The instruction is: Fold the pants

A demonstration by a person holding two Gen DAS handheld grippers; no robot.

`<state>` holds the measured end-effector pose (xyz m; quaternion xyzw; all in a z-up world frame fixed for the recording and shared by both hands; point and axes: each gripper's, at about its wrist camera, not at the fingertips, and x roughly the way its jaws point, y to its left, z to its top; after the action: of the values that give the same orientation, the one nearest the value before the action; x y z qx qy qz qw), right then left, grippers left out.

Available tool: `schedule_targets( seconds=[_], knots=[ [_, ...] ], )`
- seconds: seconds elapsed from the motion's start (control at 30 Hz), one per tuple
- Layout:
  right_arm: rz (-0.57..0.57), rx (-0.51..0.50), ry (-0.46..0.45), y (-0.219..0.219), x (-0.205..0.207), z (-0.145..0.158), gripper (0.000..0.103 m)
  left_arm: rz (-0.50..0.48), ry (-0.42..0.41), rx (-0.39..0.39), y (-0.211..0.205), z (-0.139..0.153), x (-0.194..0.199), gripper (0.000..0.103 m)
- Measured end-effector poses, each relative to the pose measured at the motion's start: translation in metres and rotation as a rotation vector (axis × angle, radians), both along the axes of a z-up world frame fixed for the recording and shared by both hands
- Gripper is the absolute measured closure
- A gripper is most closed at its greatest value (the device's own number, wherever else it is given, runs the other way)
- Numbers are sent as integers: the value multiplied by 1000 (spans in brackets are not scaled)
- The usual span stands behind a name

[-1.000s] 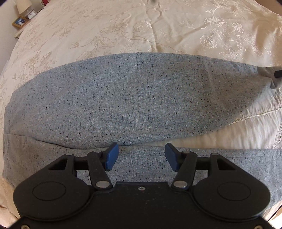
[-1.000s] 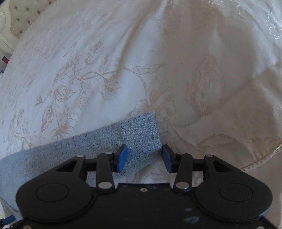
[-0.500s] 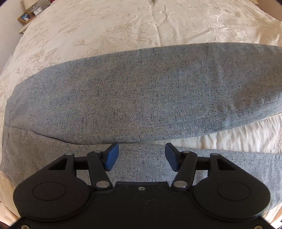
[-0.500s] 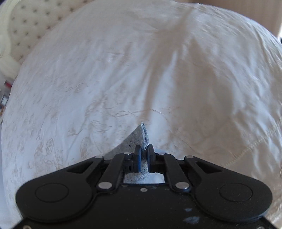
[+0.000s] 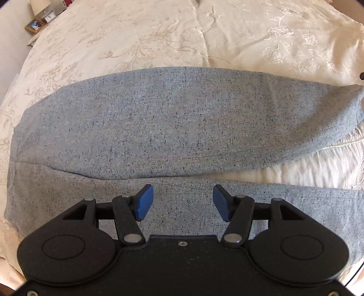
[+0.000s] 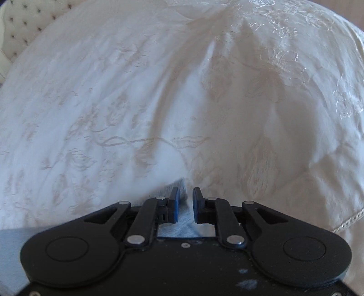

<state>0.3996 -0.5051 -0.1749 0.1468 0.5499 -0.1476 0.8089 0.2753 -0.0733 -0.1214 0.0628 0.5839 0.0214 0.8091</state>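
Grey speckled pants (image 5: 182, 127) lie across the cream bedspread (image 5: 159, 41) in the left wrist view, both legs running left to right, the far leg lifting at its right end. My left gripper (image 5: 183, 202) is open and empty, just above the near leg. In the right wrist view my right gripper (image 6: 184, 203) stands slightly apart, with the hem of a pant leg (image 6: 182, 182) between the blue pads. The hem pokes out past the fingertips.
The embroidered cream bedspread (image 6: 159, 91) fills the right wrist view, with a raised crease running up the middle. A nightstand with a framed photo (image 5: 34, 24) and a small clock stands at the far left. A tufted headboard (image 6: 25, 20) shows top left.
My right gripper closed on the pant-leg hem and lifted it, and now its pads have parted a little. The far leg's right end has shifted. My left gripper stayed open over the near leg.
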Motion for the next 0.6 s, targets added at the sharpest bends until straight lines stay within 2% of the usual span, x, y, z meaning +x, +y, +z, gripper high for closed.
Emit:
schedule_targets(
  seconds=[0.03, 0.07, 0.13, 0.2, 0.27, 0.33, 0.47, 0.6],
  knots=[
    [-13, -22, -12, 2, 2, 1, 85, 7, -4, 1, 1, 1, -1, 40],
    [-26, 6, -40, 3, 2, 6, 81, 14, -9, -2, 2, 2, 1, 40],
    [-30, 127, -75, 6, 2, 12, 76, 23, -17, -3, 4, 4, 5, 40],
    [-2, 190, -63, 16, 11, 13, 75, 40, -24, 7, 7, 5, 12, 40],
    [68, 186, -41, 31, 27, 6, 73, 68, -33, 7, 12, 8, 20, 40],
    [152, 204, 19, 51, 45, -7, 69, 101, -43, 1, 20, 13, 25, 40],
    [256, 268, 152, 80, 64, -39, 71, 159, -50, 9, 36, 17, 31, 40],
    [210, 252, 237, 92, 66, -53, 69, 196, -42, 40, 48, 15, 32, 40]
  ],
)
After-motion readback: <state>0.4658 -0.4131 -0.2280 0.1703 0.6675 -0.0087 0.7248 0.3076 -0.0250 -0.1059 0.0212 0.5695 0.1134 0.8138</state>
